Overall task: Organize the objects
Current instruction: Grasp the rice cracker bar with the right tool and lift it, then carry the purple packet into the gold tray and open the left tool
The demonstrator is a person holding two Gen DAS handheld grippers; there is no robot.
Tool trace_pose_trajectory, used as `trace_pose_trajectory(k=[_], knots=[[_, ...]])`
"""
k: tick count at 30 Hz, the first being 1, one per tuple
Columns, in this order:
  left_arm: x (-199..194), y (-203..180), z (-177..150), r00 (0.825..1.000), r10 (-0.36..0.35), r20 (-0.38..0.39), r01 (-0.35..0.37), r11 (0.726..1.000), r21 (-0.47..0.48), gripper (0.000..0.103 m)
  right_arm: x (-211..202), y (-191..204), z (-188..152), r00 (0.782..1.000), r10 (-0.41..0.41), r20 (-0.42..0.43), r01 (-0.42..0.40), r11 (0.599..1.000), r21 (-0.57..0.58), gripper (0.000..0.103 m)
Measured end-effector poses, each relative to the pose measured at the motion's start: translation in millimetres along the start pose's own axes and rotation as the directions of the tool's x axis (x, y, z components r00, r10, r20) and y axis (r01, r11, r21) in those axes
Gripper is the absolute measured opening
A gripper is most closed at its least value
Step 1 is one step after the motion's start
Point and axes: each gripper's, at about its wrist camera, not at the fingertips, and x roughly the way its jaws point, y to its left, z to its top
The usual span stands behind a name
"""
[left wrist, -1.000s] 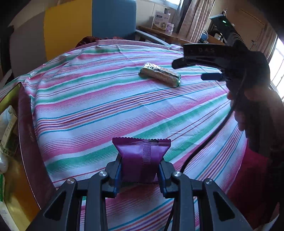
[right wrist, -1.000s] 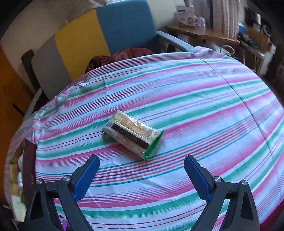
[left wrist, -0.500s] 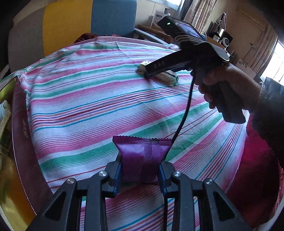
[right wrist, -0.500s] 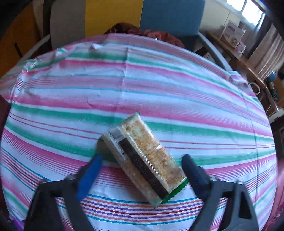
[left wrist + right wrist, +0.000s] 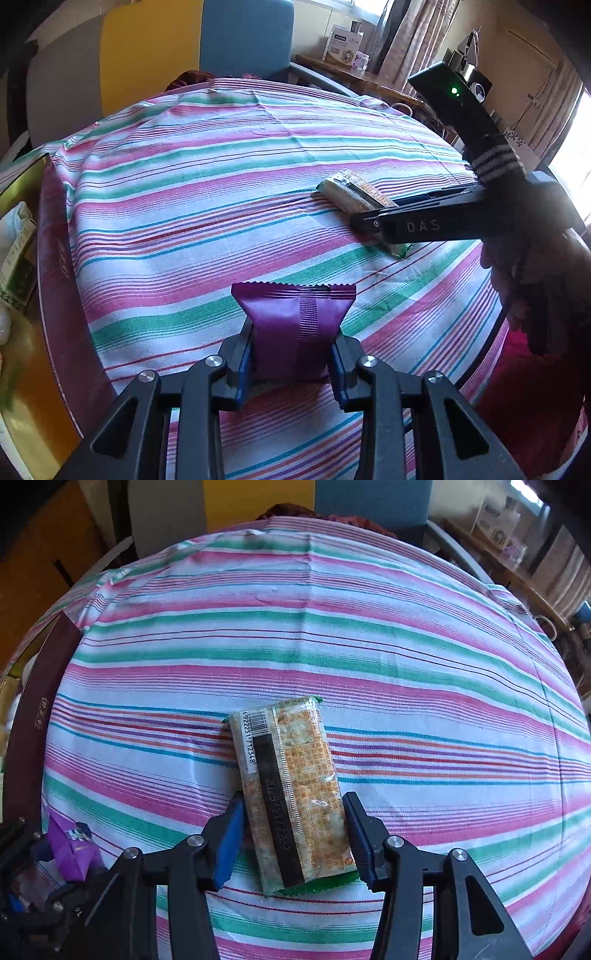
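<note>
**Two snack packs, two grippers, one grasp not yet made**

The cracker pack (image 5: 291,794) lies flat on the striped tablecloth (image 5: 369,646), its near half sitting between the fingers of the right gripper (image 5: 293,838). The jaws stand open just wider than the pack, the blue pads close beside its long edges but not visibly pressing; nothing is held yet. The purple snack packet (image 5: 295,328) is pinched upright in the left gripper (image 5: 293,358), whose jaws are closed on its lower half, above the cloth near the table's front edge.

Risks, as I judge them: the right pads would close on crinkly film over brittle crackers, so a hard squeeze could crack the contents, while a light one could let the slick wrapper slide out. The grip sits toward one end, so the far end may droop on lifting. The purple packet, soft and held low, could buckle or twist.

Count: one cracker pack, one purple packet, two grippers, one dark red box (image 5: 55,258) at the left table edge.
</note>
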Motion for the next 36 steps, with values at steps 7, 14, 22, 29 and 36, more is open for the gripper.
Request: trace_pose_trajectory(k=[7, 14, 22, 29, 36], knots=[[-11, -1, 0, 0.999, 0.031, 0.030, -0.031, 0.999, 0.016, 0.033, 1, 2, -6, 0.999, -0.015, 0.049, 0.017, 0.999, -0.032, 0.055], [-25, -4, -2, 0.997, 0.045, 0.060, -0.047, 0.999, 0.023, 0.033, 2, 2, -3, 0.998, -0.011, 0.063, 0.013, 0.999, -0.031, 0.056], [-46, -8, 0, 0.991, 0.063, 0.119, -0.068, 0.997, 0.034, 0.033, 1, 13, -4, 0.996, -0.038, 0.081, 0.044, 0.997, -0.068, 0.054], [-61, -9, 1, 0.986, 0.064, 0.152, -0.070, 0.997, 0.030, 0.033, -1, 14, -7, 0.995, -0.039, 0.095, 0.047, 0.996, -0.082, 0.053], [-76, 1, -3, 0.981, 0.072, 0.178, -0.073, 0.997, 0.004, 0.033, 0, 15, -8, 0.994, -0.040, 0.102, 0.048, 0.995, -0.082, 0.053]])
